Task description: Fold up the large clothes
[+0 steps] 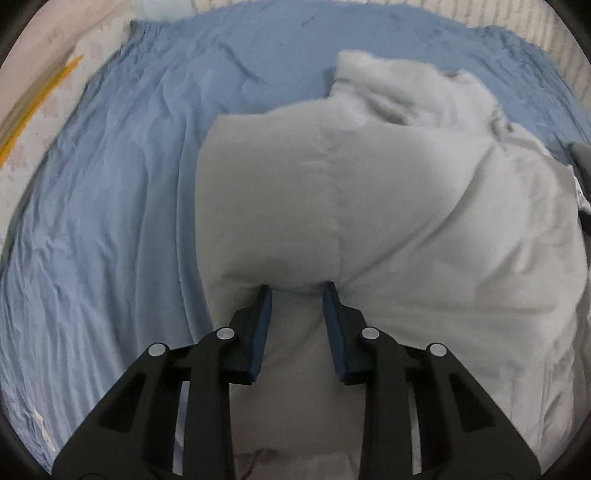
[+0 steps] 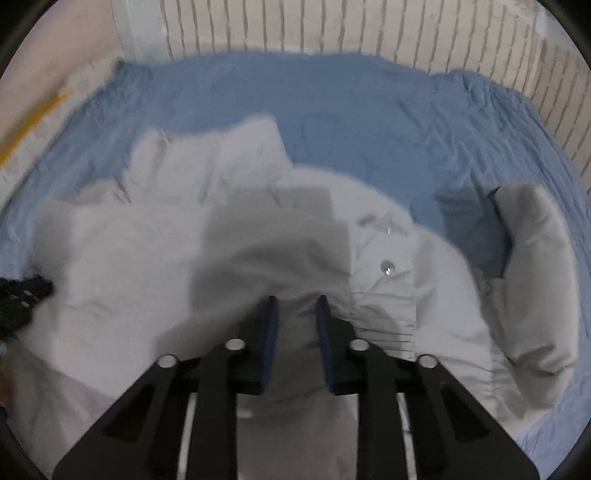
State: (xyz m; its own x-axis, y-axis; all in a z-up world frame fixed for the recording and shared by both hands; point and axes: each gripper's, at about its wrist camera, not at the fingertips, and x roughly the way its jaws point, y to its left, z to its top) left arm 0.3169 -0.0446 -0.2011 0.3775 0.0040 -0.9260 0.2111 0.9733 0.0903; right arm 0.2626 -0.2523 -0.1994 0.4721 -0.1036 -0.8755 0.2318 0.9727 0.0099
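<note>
A pale grey padded jacket (image 1: 369, 203) lies bunched on a blue bed sheet (image 1: 110, 203). In the left wrist view, a puffy fold of it is pinched between the blue pads of my left gripper (image 1: 297, 290), which is shut on it, and the cloth puckers at the fingertips. The right wrist view shows the same jacket (image 2: 110, 258) with a metal snap button (image 2: 387, 266) and a padded sleeve (image 2: 535, 277) off to the right. My right gripper (image 2: 297, 301) is shut on a gathered fold of it near a ribbed hem.
The blue sheet (image 2: 351, 110) covers the whole bed, wrinkled and bare at the far side and left. A striped pale wall (image 2: 332, 26) stands behind it. A pale surface with a yellow stripe (image 1: 37, 99) runs along the left edge. Something dark (image 2: 22, 299) shows at the left border.
</note>
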